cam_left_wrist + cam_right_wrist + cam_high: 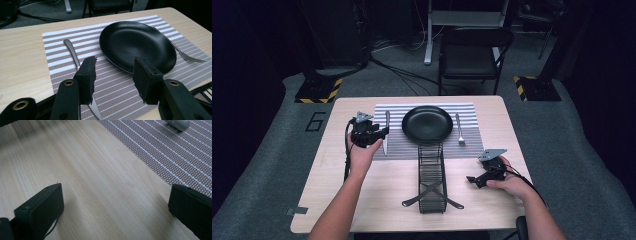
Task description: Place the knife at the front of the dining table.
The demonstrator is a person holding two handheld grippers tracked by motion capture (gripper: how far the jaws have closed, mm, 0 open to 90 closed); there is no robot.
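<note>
Left of centre on the wooden desk [362, 200], the left claw [382, 134] sits over the near-left part of a striped placemat [404, 145], jaws spread apart and holding nothing. A knife [386, 131] lies flat on the mat at the middle left of the high view, handle away from the person; in the left gripper view its handle [72, 52] runs down behind the claw's left jaw and the blade tip shows just below it. Whether that jaw touches the knife, cannot tell.

Centre of the mat: a black plate [427, 124], empty. Just in front of it, a black wire rack [432, 177] stretches toward the person, two dark strips crossed over its near end.

Right of the plate, a fork [459, 130] lies on the mat, tines toward the person.

Lower right of the high view: the right claw [473, 179] hangs low over bare wood, wide open, empty, pointing left, near the rack.
</note>
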